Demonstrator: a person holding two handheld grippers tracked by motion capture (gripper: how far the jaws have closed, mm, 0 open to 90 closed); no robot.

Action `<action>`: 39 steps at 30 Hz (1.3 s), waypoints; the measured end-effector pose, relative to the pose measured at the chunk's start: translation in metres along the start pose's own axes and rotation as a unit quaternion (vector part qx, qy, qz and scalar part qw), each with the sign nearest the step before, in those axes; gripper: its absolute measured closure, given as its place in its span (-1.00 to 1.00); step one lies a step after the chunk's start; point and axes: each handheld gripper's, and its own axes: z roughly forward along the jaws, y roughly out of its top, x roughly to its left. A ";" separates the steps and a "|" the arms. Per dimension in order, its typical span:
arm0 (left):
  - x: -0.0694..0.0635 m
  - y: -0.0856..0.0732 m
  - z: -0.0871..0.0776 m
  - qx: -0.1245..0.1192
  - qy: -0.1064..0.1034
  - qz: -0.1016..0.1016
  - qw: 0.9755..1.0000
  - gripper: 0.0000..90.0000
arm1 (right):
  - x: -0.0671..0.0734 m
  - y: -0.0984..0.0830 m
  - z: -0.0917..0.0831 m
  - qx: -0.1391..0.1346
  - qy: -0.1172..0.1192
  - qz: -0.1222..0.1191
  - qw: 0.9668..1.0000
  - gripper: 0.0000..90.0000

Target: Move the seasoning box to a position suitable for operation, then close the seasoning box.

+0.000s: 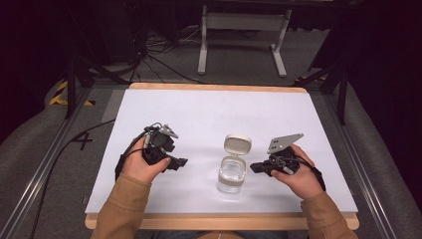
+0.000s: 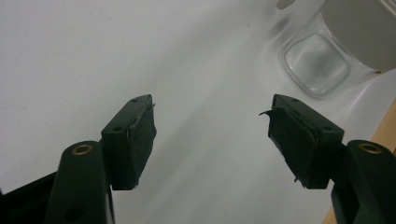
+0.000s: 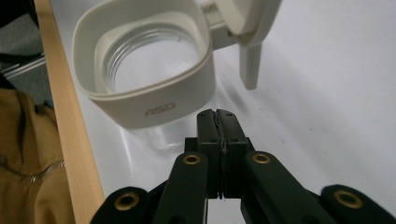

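Note:
A clear glass jar (image 1: 232,175) with a cream square collar stands on the white table near the front middle, its hinged cream lid (image 1: 237,145) flipped open behind it. My left gripper (image 1: 180,162) is held to the jar's left, a short way off, and is open with nothing between its pads (image 2: 135,140). The jar's glass base (image 2: 317,65) sits beyond its right jaw. My right gripper (image 1: 255,167) is just right of the jar and is shut on nothing. Its tips (image 3: 218,116) are close under the collar (image 3: 154,109), which is open at the top, with the lid (image 3: 243,23) raised.
The white table top (image 1: 209,114) has a wooden front edge (image 1: 219,220) close to the jar. A person's tan sleeves (image 1: 122,209) come in from below. A white metal stand (image 1: 244,35) and cables lie on the floor beyond the table.

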 end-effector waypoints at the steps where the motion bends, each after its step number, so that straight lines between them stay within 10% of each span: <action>1: 0.000 0.000 0.000 0.000 0.000 0.000 1.000 -0.28 | -0.001 0.000 -0.002 -0.008 -0.002 0.001 1.000 1.00; 25: 0.000 -0.021 -0.009 0.002 0.017 -0.022 1.000 -0.28 | -0.021 0.013 -0.021 -0.130 -0.024 0.025 0.991 1.00; 39: 0.002 -0.033 -0.017 0.002 0.023 -0.034 0.999 -0.30 | -0.025 0.023 -0.017 -0.145 -0.017 0.016 0.989 1.00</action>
